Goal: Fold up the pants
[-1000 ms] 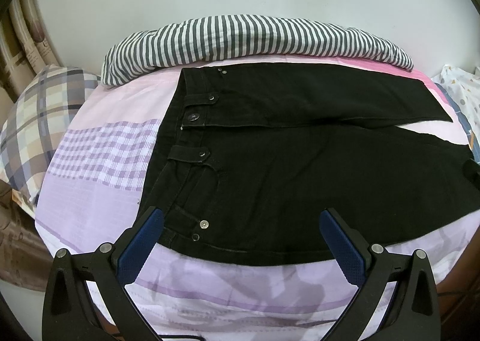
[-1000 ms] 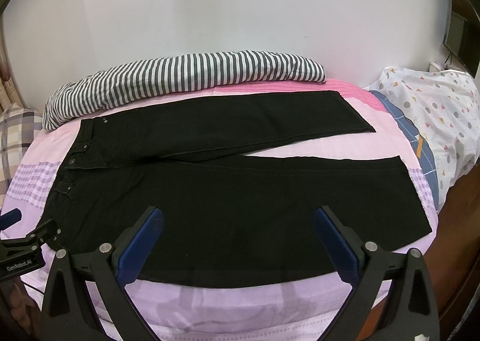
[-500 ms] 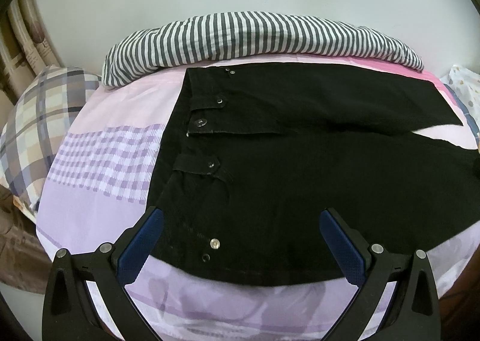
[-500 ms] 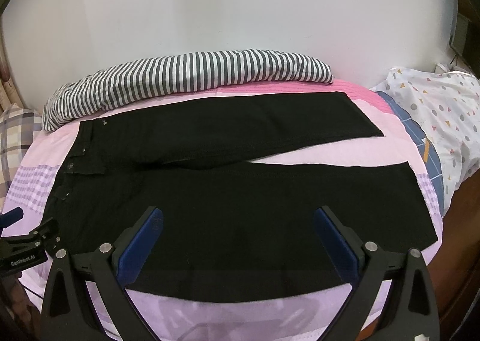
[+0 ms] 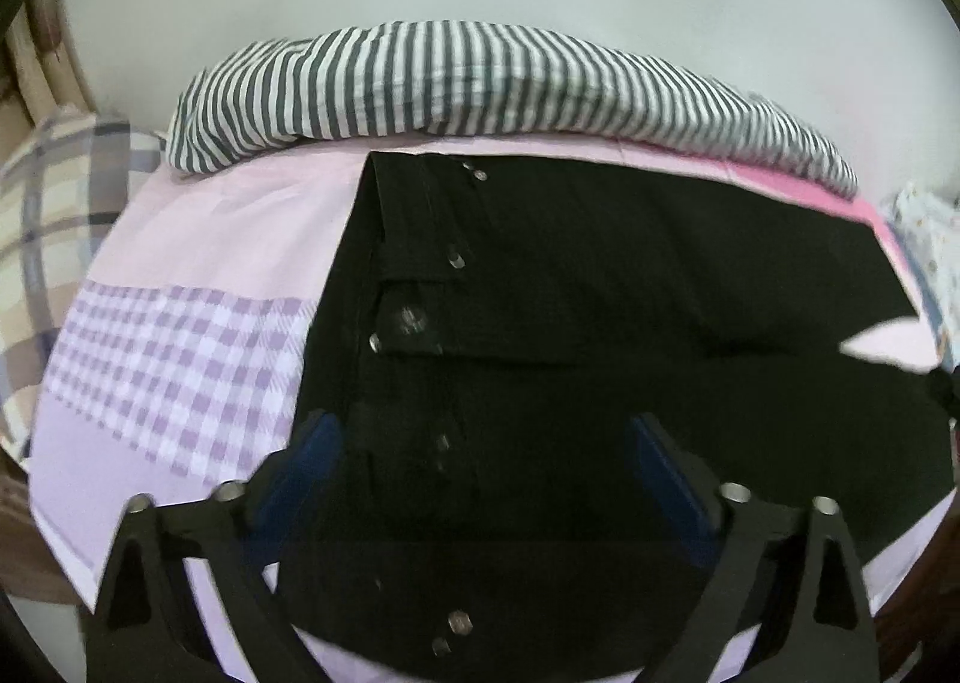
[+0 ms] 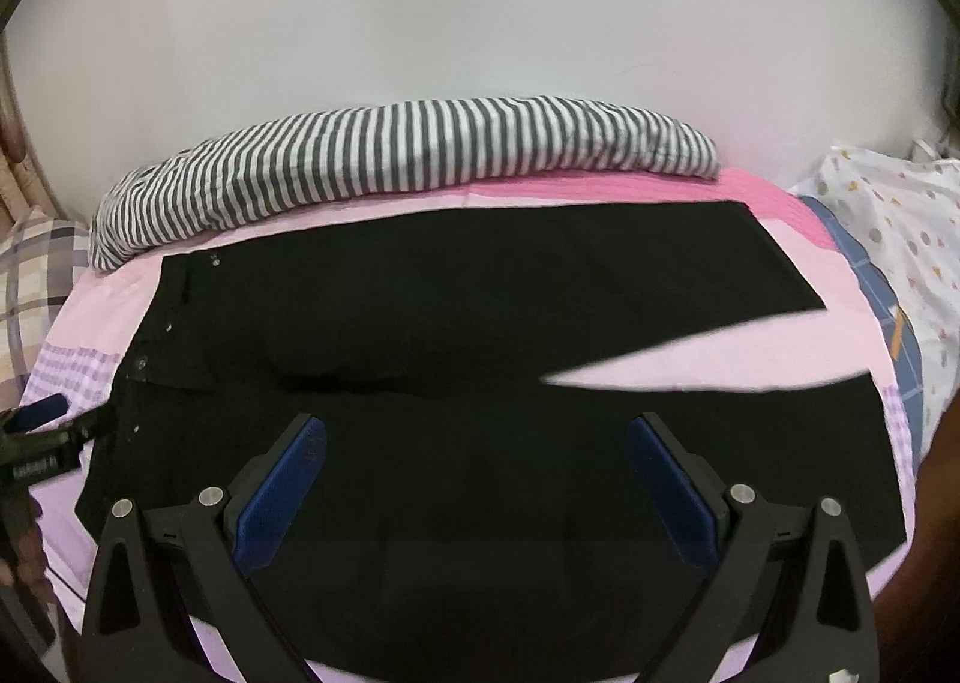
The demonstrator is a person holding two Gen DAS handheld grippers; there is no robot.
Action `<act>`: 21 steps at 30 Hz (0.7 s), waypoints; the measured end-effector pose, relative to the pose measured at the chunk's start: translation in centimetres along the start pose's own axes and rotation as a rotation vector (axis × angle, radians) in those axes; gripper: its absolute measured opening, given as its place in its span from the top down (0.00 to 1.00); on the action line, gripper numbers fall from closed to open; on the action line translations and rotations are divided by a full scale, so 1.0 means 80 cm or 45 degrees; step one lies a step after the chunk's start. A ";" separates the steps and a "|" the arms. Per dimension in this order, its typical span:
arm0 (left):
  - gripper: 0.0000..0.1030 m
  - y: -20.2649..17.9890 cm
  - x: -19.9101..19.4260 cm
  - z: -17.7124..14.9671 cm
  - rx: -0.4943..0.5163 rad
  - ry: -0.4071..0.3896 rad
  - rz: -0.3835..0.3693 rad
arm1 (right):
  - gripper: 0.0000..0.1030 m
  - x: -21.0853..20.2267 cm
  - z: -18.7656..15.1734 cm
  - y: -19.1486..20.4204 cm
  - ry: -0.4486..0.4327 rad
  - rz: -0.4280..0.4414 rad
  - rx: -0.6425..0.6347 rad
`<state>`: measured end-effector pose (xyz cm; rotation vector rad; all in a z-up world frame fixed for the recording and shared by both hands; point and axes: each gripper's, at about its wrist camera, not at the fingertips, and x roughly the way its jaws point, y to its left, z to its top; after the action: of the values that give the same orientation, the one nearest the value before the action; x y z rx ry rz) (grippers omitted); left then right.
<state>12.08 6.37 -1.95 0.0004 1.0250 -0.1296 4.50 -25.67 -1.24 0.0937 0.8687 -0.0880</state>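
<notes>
Black pants (image 6: 480,311) lie spread flat on the bed, waistband to the left, both legs running right with a wedge of sheet between the hems. In the left wrist view the waistband with metal buttons (image 5: 420,323) fills the middle. My left gripper (image 5: 483,479) is open and empty, low over the near hip of the pants. It also shows at the left edge of the right wrist view (image 6: 36,431). My right gripper (image 6: 477,479) is open and empty, over the near leg.
A striped grey-and-white pillow (image 6: 408,167) lies along the far edge against the white wall. The bed sheet (image 5: 180,359) is pink and purple check. A plaid pillow (image 5: 54,215) is at the left, a dotted white quilt (image 6: 900,239) at the right.
Both grippers have moved forward and lower over the pants, which now fill more of each view. The pants have not moved. Both grippers stay open.
</notes>
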 end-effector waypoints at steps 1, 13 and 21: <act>0.17 0.009 0.005 0.008 -0.018 0.003 -0.011 | 0.04 0.004 0.006 0.002 0.000 0.012 -0.004; 0.52 0.102 0.076 0.099 -0.229 0.067 -0.288 | 0.04 0.074 0.084 0.023 0.053 0.206 -0.046; 0.59 0.130 0.141 0.143 -0.339 0.168 -0.405 | 0.03 0.124 0.119 0.048 0.101 0.243 -0.109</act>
<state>28.77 14.81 -6.26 -0.4022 1.1626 -0.2843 18.55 -23.39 -2.55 0.1000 0.9376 0.1321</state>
